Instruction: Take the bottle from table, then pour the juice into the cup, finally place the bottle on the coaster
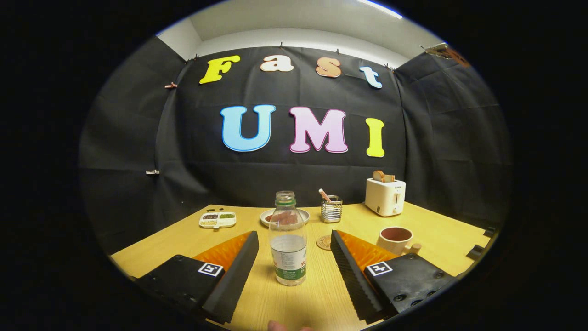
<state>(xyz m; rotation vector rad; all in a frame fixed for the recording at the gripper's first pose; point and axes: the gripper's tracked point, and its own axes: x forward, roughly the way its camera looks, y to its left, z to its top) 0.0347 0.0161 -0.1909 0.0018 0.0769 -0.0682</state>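
A clear plastic bottle [288,239] with no cap, a green neck ring and a white-and-green label stands upright on the wooden table [432,230]. It is about half full of clear liquid. My gripper [294,241] is open, and the bottle stands between the fingertips [248,250] without touching either one. A round cork coaster [324,242] lies just right of the bottle, partly hidden by the right finger. Beyond the right finger sits a cream cup [396,240] with a brown inside and a small handle.
Further back are a plate [285,216] behind the bottle, a white divided dish [217,219] of small foods to the left, a wire holder [331,208] with a stick in it, and a white toaster [385,196] with bread at the back right. A fingertip [277,326] shows at the table's near edge.
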